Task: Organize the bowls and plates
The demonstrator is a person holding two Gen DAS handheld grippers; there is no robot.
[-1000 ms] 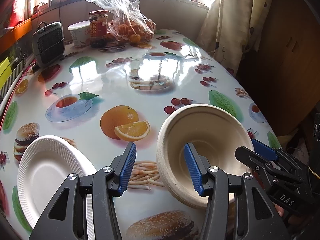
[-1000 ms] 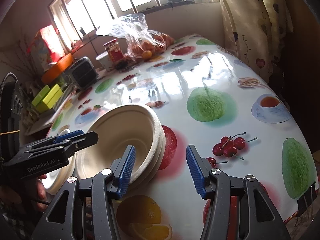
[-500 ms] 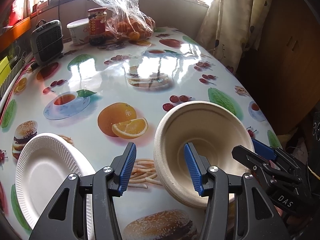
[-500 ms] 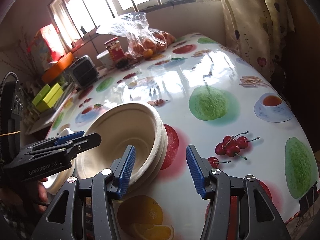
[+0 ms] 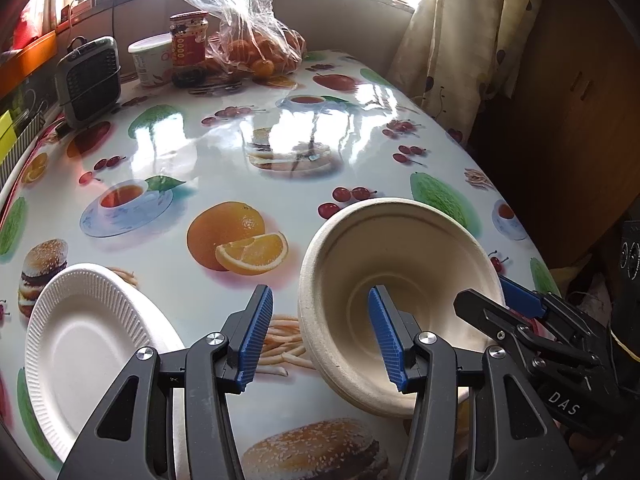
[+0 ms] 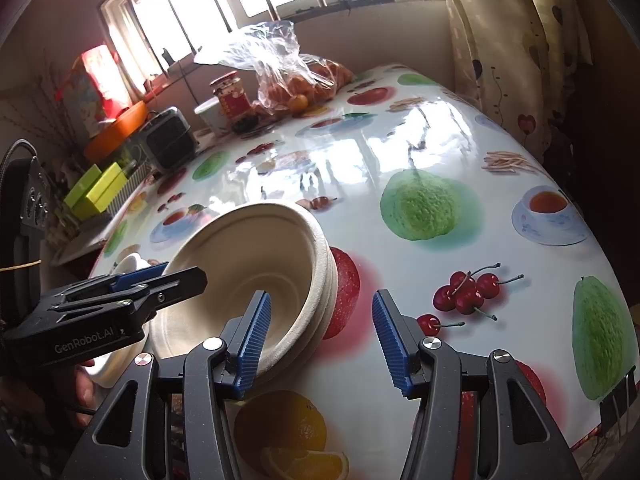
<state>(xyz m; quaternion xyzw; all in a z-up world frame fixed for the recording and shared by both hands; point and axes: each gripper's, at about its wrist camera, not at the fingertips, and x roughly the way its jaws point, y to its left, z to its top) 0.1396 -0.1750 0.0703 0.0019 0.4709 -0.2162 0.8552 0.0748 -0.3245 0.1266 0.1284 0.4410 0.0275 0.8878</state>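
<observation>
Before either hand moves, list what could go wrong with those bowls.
1. The bowls are nested; closing on the rim may lift only some.
2. Left tongs and right tongs both straddle that stack and could collide.
3. The white plate by the table edge could get nudged off.

Jar [image 5: 189, 46] — bagged oranges [image 5: 256, 50] — heater [image 5: 89, 80]
</observation>
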